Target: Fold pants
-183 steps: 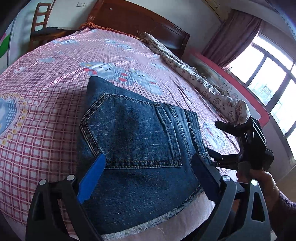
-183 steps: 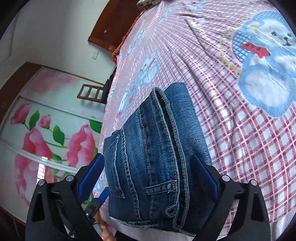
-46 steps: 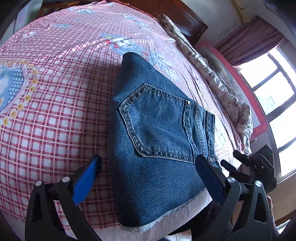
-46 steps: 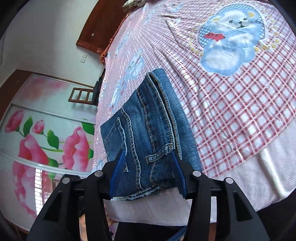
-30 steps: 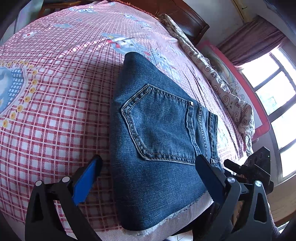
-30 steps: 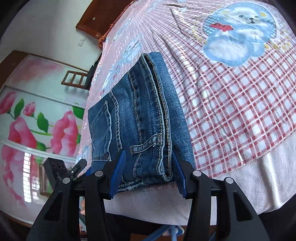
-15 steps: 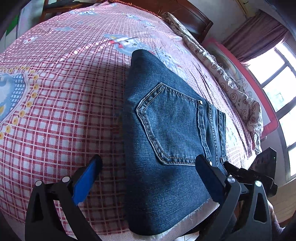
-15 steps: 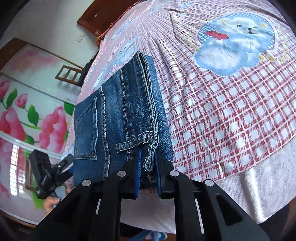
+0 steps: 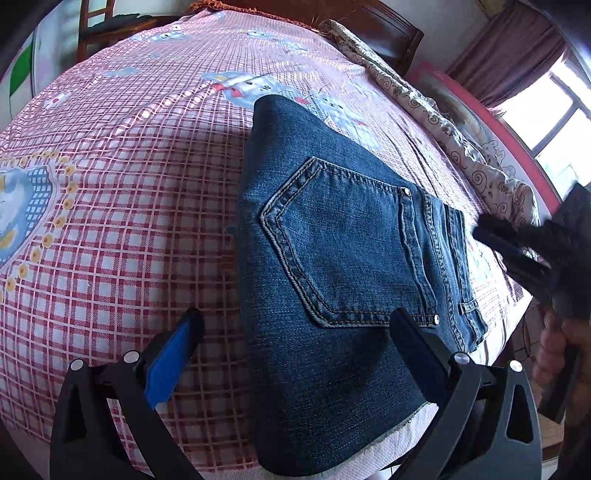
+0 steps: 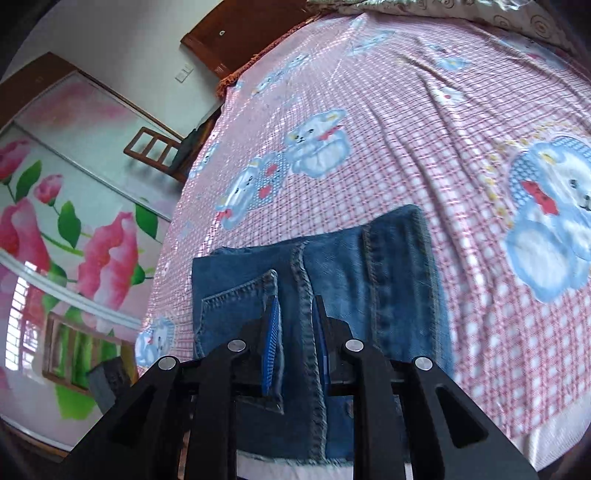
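The folded blue denim pants lie near the bed's front edge, back pocket up. My left gripper is open, its fingers wide apart over the near end of the pants, touching nothing that shows. My right gripper hovers above the pants, jaws nearly together with only a narrow gap; denim shows through the gap, and no cloth is lifted. The right gripper also shows in the left wrist view at the right, beside the waistband end.
The pink checked bedsheet with bear prints covers the bed. A rolled patterned blanket lies along the far side by the headboard. A wooden chair and a floral wardrobe stand beyond the bed; a window is at right.
My right gripper has closed from half open to nearly shut and swung round over the pants. My left gripper has stayed open and shifted slightly.
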